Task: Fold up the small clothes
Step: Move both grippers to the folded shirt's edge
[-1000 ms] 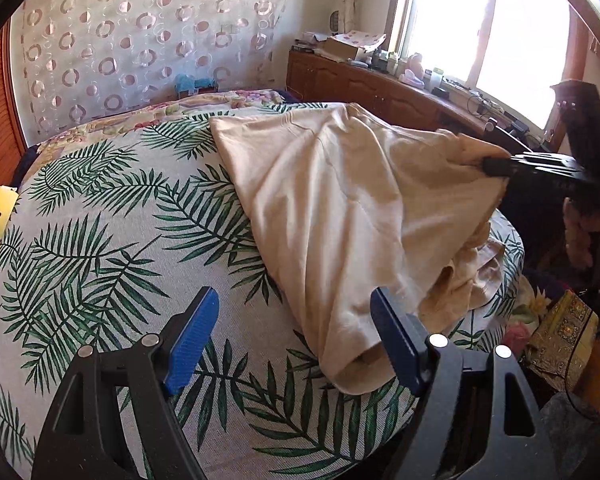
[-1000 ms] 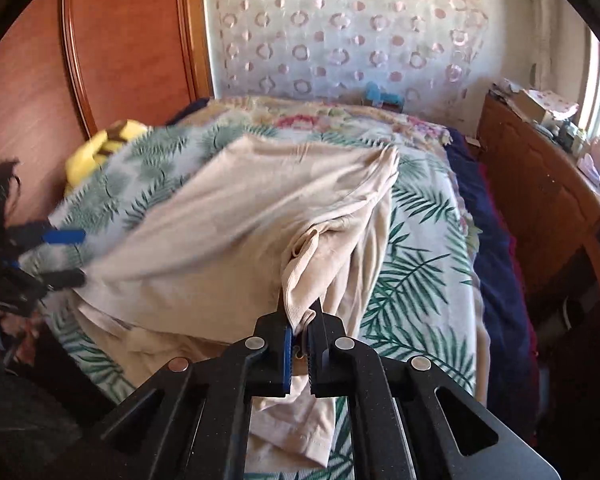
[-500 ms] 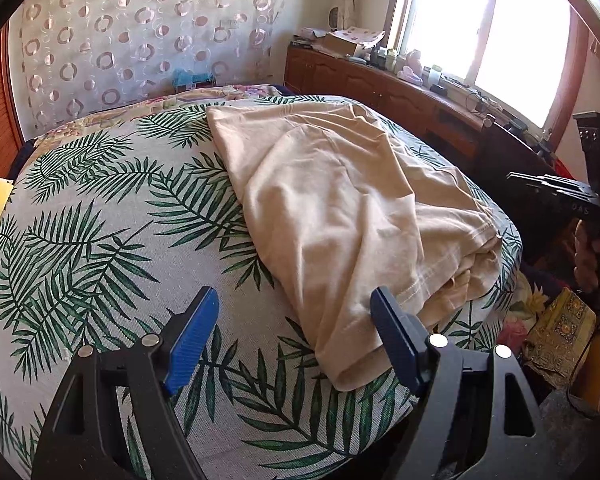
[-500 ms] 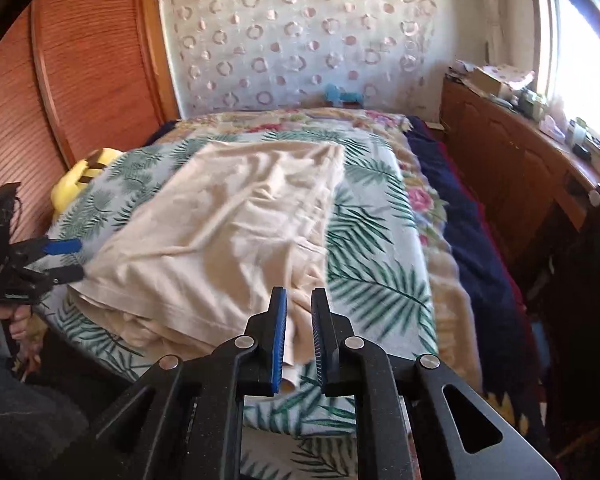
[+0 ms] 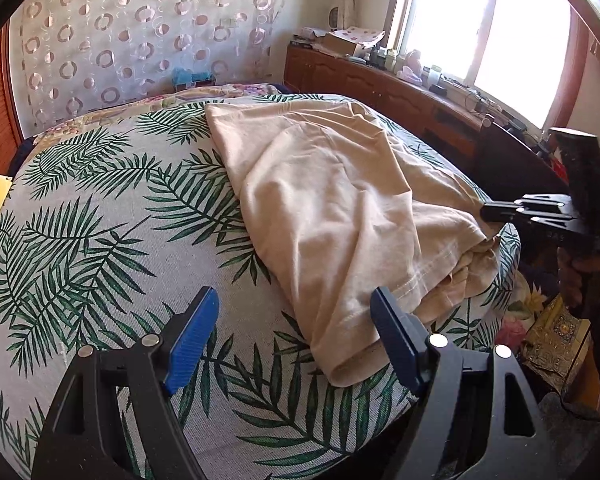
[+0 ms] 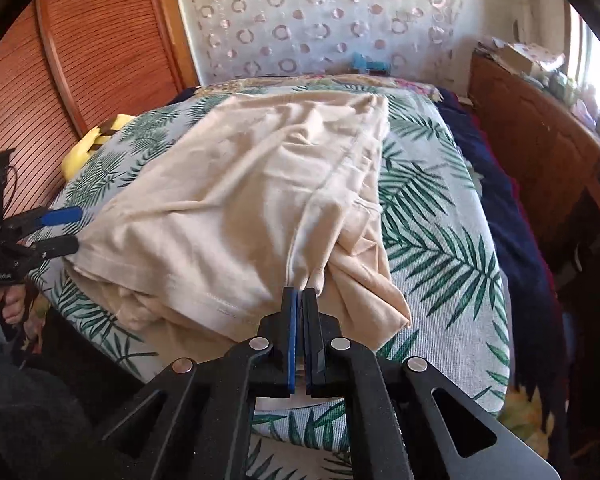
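On a bed [image 5: 80,240] under a palm-leaf printed cover, a beige cotton garment [image 5: 340,208] lies partly folded, its long axis running from the near edge toward the headboard end, wrinkled, with layers bunched at the near edge. The right tool [image 6: 300,294] is clamped tight on a gathered pinch of cloth at the garment's near right corner. The left tool [image 5: 296,336], jaws wide and empty, hovers at the opposite near corner, its right pad just beside the hem.

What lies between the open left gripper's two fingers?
Mostly bare palm-leaf bedspread, seen in the left wrist view; the left gripper is open, and the beige garment's folded corner reaches in beside its right finger.
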Demonstrator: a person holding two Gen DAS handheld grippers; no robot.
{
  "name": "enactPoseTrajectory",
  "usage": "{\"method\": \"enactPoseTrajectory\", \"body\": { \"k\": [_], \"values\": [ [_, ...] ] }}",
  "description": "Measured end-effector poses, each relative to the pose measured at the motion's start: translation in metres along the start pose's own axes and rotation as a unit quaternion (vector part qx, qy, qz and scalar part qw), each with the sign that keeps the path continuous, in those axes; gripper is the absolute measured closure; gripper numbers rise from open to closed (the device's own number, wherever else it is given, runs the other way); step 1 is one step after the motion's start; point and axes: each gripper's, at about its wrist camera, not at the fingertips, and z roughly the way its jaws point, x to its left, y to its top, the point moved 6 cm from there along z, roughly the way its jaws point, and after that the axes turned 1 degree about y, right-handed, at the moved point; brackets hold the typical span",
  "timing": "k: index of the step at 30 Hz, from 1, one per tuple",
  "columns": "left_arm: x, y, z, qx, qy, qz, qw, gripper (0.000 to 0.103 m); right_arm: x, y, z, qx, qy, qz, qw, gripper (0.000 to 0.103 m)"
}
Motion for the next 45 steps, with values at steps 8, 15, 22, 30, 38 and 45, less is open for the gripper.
{"method": "enactPoseTrajectory", "body": {
  "k": [8, 15, 22, 30, 38, 45],
  "values": [
    [-0.001, 0.0, -0.003, -0.001, -0.004, 0.001, 1.0, 0.024, -0.005, -0.005, -0.061, -0.063, -0.022, 0.0, 0.998, 0.101],
    [-0.003, -0.007, 0.006, 0.018, -0.016, 0.005, 0.9997, 0.036, -0.016, -0.042, -0.035, -0.009, -0.029, 0.019, 0.999, 0.101],
    [-0.007, -0.012, 0.005, 0.021, -0.029, -0.002, 0.9994, 0.048, -0.013, -0.032, -0.029, -0.009, -0.03, 0.026, 0.999, 0.101],
    [-0.008, -0.014, 0.005, 0.022, -0.03, -0.006, 0.9993, 0.048, -0.011, -0.03, -0.025, -0.016, -0.035, 0.026, 0.999, 0.099],
    [-0.009, -0.016, 0.007, 0.025, -0.031, -0.004, 0.9992, 0.048, -0.015, -0.027, -0.013, -0.024, -0.044, 0.036, 0.998, 0.047],
    [-0.011, -0.017, 0.01, 0.029, -0.031, -0.003, 0.9991, 0.048, -0.015, -0.029, 0.01, -0.01, -0.051, 0.038, 0.998, 0.043]
  ]
}}
